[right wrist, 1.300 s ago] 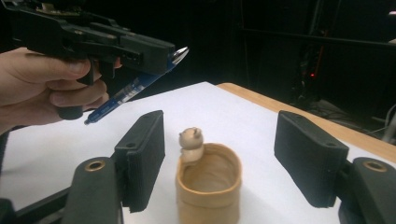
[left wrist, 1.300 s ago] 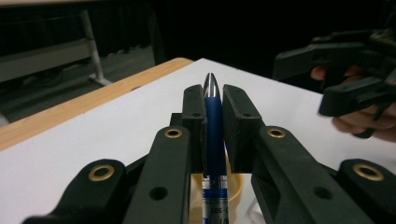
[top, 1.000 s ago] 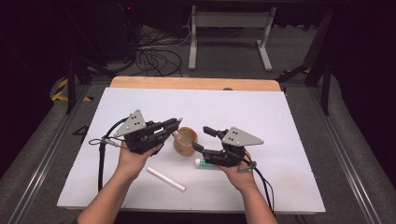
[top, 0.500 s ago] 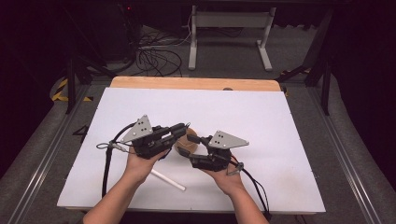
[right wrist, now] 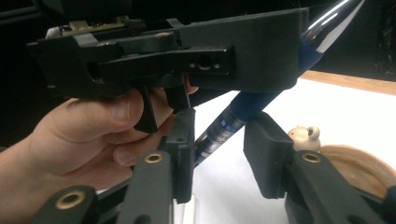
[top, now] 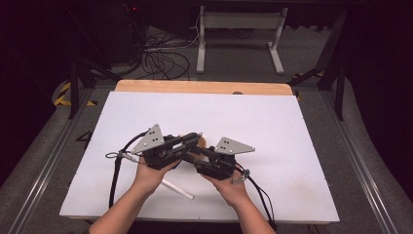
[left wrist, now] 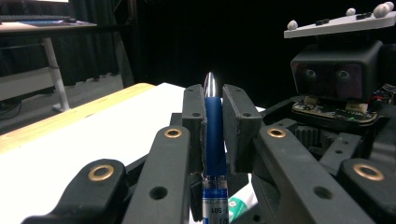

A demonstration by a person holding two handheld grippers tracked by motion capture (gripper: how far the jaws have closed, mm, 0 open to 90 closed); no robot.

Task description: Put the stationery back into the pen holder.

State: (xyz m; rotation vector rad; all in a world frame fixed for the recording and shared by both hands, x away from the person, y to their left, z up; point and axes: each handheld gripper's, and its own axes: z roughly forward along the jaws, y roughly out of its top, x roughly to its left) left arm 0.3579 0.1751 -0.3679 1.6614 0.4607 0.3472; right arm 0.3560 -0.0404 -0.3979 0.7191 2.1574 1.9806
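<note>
My left gripper (left wrist: 214,95) is shut on a blue pen (left wrist: 214,126) with a silver tip that points up and away from it. In the high view the left gripper (top: 195,138) sits just above and across my right gripper (top: 193,153) at the table's middle front. The pen's lower barrel (right wrist: 224,126) runs slantwise between the right gripper's (right wrist: 218,140) pads. These jaws have just been closing; the barrel lies by the left pad, and a gap still shows before the right pad.
A round wooden holder (right wrist: 357,170) with a small pale figurine (right wrist: 303,136) stands just behind the grippers. A white stick (top: 178,189) lies on the white board (top: 292,126) by the left forearm. A wooden strip (top: 195,87) edges the far side.
The right gripper has moved left and in under the left gripper, and its jaws have narrowed around the pen's barrel. The left hand has shifted slightly toward the front, still gripping the pen.
</note>
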